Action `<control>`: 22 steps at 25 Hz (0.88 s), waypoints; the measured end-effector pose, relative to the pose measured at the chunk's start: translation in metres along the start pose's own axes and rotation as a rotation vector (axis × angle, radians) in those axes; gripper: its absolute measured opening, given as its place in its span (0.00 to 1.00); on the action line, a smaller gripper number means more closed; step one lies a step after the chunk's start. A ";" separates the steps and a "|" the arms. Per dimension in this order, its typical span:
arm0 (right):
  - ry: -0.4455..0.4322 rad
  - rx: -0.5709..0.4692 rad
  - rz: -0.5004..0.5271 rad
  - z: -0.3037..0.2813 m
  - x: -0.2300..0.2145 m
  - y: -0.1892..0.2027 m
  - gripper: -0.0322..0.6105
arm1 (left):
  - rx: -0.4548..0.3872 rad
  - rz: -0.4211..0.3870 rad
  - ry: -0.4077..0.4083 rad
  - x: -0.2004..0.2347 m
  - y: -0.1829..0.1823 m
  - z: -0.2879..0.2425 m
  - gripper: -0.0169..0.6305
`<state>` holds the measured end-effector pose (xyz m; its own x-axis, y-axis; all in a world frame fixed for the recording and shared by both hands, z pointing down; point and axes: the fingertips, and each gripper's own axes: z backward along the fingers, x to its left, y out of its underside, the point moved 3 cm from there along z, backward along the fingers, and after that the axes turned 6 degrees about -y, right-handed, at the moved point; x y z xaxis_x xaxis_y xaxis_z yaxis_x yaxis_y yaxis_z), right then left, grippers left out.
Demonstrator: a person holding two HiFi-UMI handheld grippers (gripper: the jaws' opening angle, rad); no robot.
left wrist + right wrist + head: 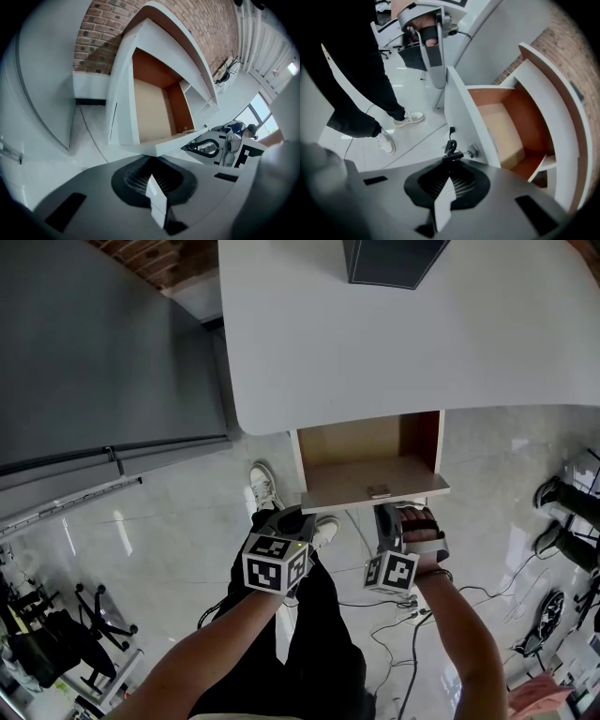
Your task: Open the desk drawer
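The white drawer with the bare wood-brown inside [366,470] stands pulled out from under the curved white desk top [394,343]. Its interior is exposed and looks empty, so the opening itself seems largely done. In the head view it lies at 12 o'clock from both hands.

The right gripper [392,519] hangs just below the drawer's white front panel [461,117], pointing steeply down. Its jaws are pressed together. In its own view, a small black key fob [451,151] dangles from the round metal lock [472,151] just past the tips, at 12 o'clock. Whether the pads pinch the fob or merely sit beside it cannot be told. That position suggests the key and lock served as the pulling point, since no handle shows on the panel.

The left gripper [286,519] waits at 9 o'clock from the right one, clear of the drawer's corner. Its jaws are also clenched together with nothing between them, which fits an idle hand kept out of the drawer's path.

The person's white sneakers [265,486] stand on the pale glossy tile floor [169,540] just beside the drawer's left edge. Loose dark cables [412,615] trail at 6 o'clock from the right gripper. Legs and feet are the likeliest obstruction if the drawer travels further. A dark box [389,261] rests on the desk at 12 o'clock, well apart.
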<state>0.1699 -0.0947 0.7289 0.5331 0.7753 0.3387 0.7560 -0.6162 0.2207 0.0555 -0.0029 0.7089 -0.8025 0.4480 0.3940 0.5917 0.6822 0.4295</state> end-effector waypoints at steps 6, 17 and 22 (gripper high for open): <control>-0.006 -0.004 -0.061 -0.004 0.004 0.001 0.07 | 0.015 -0.017 -0.020 0.006 0.005 -0.005 0.03; -0.029 -0.004 -0.122 0.000 0.013 0.004 0.07 | 0.043 -0.047 0.002 -0.001 0.010 -0.007 0.03; -0.072 -0.002 -0.307 0.023 0.030 -0.009 0.07 | 0.074 -0.100 -0.012 0.005 0.007 0.008 0.03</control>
<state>0.1876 -0.0627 0.7159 0.3052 0.9331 0.1903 0.8851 -0.3517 0.3048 0.0555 0.0087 0.7073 -0.8584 0.3821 0.3424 0.5017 0.7645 0.4047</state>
